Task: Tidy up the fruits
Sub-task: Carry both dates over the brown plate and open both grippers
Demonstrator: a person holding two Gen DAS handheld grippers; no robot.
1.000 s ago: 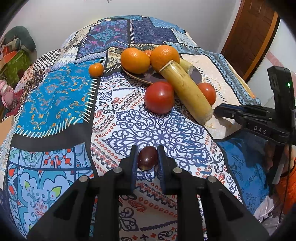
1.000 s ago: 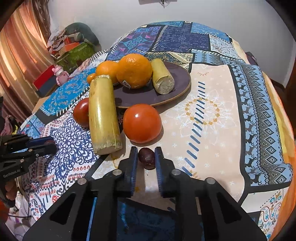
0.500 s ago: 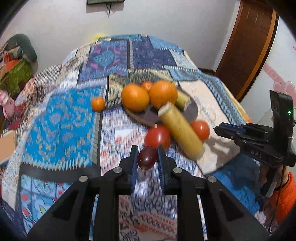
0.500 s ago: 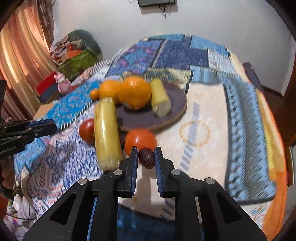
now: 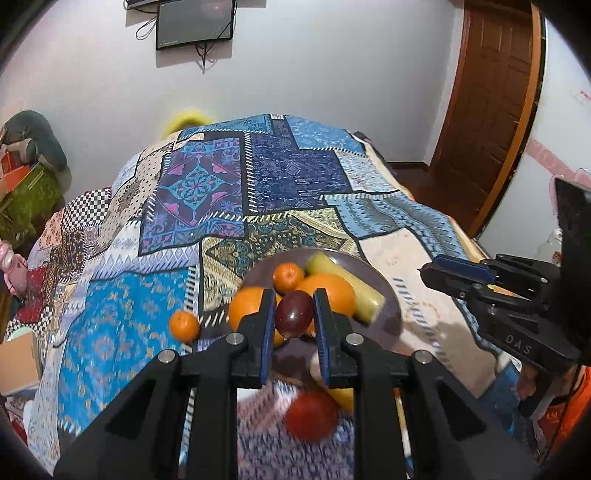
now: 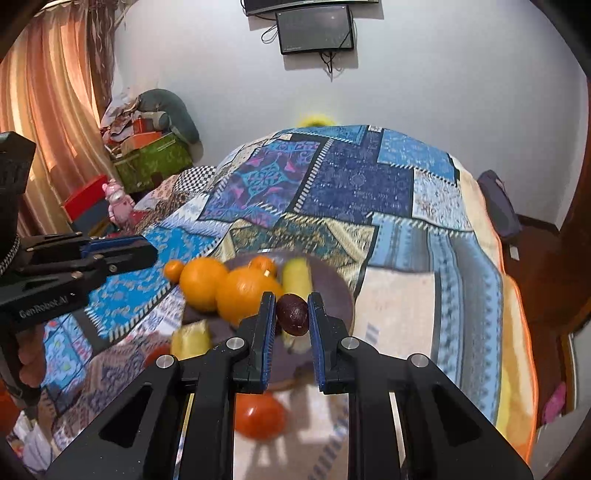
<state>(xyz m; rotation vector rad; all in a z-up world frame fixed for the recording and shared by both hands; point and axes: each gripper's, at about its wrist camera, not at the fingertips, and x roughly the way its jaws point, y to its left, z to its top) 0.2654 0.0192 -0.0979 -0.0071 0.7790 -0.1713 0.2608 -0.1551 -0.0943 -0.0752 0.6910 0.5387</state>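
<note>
**Both plums off the bedspread, heading for the plate**

Change since a second ago: both grippers were low over the patchwork bedspread (image 5: pixel 207 192) with their fruit at cloth level. Now both have risen and pushed forward; the wall, the screen (image 6: pixel 316 31) and the door (image 5: pixel 491 122) fill the upper frame, and the fruit pile sits lower and blurred.

Left gripper (image 5: pixel 293 321): jaws drawn in tight, pads pressing a dark red plum (image 5: pixel 294 314) from either side. Fruit clear of the cloth, carried in line with the brown plate (image 5: pixel 391 306).

Right gripper (image 6: pixel 291 317): same posture, clamped on a second plum (image 6: pixel 292 314), darker and more oval. Also lifted, sighted over the plate's near half.

On the plate: two large oranges (image 5: pixel 327 291), a small mandarin (image 5: pixel 288 276), a yellow-green cane-like stalk piece (image 5: pixel 347 284). Off the plate: a small mandarin (image 5: pixel 184 325) just left of the rim, two tomatoes (image 5: pixel 312 415) and the longer stalk piece (image 6: pixel 190 339) on the near side, part hidden by the fingers.

Reading: pick-up step done for both plums; this is the carry. Likely next is setting them on bare plate surface. The open patch looks to be the near and right side, beside the oranges. Round fruit may roll against the pile or off the rim if let go high. Several pieces remain on the cloth, so the job looks under halfway.
</note>
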